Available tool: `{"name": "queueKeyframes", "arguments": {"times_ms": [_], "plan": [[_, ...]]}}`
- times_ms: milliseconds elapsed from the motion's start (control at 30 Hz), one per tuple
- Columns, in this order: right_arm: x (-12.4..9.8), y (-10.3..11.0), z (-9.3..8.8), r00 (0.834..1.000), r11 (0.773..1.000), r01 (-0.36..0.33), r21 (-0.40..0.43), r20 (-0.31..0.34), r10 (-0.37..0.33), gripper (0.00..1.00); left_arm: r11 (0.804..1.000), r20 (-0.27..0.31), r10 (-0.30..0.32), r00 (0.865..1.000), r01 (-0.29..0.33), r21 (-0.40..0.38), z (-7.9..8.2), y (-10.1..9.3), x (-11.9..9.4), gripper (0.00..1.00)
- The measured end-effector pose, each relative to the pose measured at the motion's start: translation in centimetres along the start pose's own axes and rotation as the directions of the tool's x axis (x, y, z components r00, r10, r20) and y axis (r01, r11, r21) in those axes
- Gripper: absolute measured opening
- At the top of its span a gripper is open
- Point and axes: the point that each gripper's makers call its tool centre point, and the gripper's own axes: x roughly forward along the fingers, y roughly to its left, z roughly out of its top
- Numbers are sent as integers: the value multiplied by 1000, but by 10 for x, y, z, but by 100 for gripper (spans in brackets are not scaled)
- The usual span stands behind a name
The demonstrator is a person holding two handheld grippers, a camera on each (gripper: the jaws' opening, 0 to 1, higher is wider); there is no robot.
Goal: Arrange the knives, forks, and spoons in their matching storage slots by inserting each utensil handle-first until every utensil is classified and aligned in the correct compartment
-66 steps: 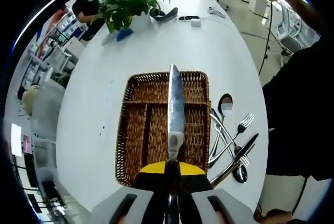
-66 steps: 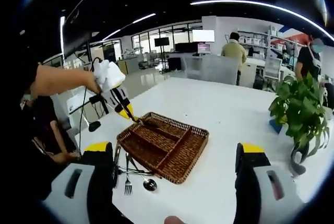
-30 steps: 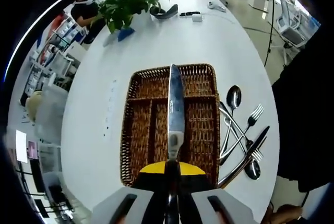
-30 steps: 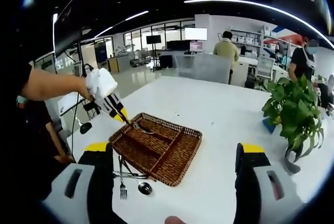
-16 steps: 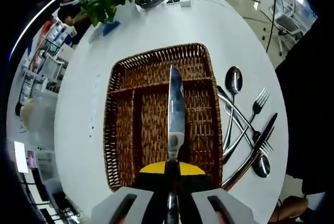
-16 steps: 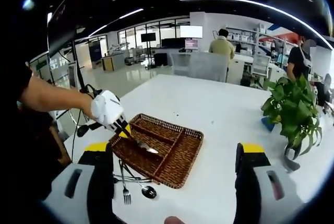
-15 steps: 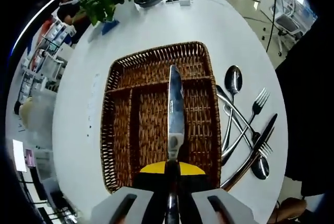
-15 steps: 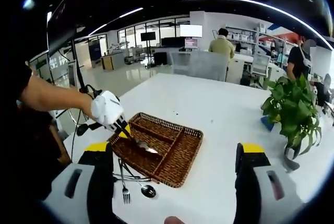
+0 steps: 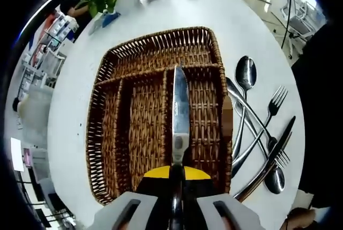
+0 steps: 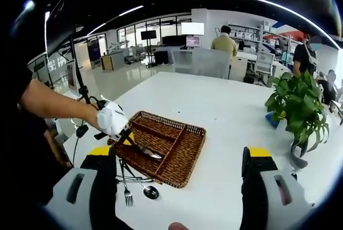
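Knife (image 9: 180, 115) first: it is clamped by its handle in the left gripper (image 9: 176, 187), blade pointing forward over the wicker tray (image 9: 144, 58), roughly above the divider between the middle and right long slots, just short of the cross compartment at the far end. In the right gripper view the same knife (image 10: 146, 151) hangs low over the tray (image 10: 179, 163), tilted down toward it. To seat it well, I would pick one long slot, shift the blade off the divider, line it up with the slot walls, lower until it lies flat, then let go; the handle-first demand suggests checking which end should lead. Beside the tray on the white table (image 9: 252, 31) wait the remaining pieces, crossed over one another: a spoon (image 9: 245, 74), a fork (image 9: 273, 104) and a dark-handled knife (image 9: 278, 144), so they will need careful separating. The right gripper (image 10: 177, 187) hovers idle, jaws wide apart with nothing between them, well back from the tray.
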Motion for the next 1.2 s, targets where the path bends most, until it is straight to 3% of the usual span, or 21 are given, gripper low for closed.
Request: {"name": "queueKeyframes", "arguments": {"times_ms": [67,167,300,467,867,1033,1133,1200], "plan": [[2,5,4,1000,999,-24,25,20,24,99,1000,-2,0,1000,0,-15,-4,0,7,2],[7,6,0,1000,1000,-26,-1,-5,26,99,1000,-17,-8,1000,7,-17,-13,-4,18,2],[9,10,-2,998,998,-54,21,-12,55,99,999,4,23,1000,-23,-47,-15,0,25,2],[18,7,-24,994,999,-19,-46,-107,14,99,1000,-2,13,1000,-13,11,-14,-4,32,3],[19,8,-31,994,999,-18,-38,-107,14,99,1000,1,1,1000,-1,4,-11,-1,44,3],[20,9,-36,992,999,-22,-40,-125,17,99,999,-27,-30,999,29,-13,-10,-1,45,5],[20,6,-41,989,999,-17,-44,-147,10,99,999,-14,-44,999,45,9,-11,-3,44,6],[18,2,-43,988,999,-1,-38,-155,-5,99,998,43,-57,997,57,-8,-7,-5,38,11]]}}
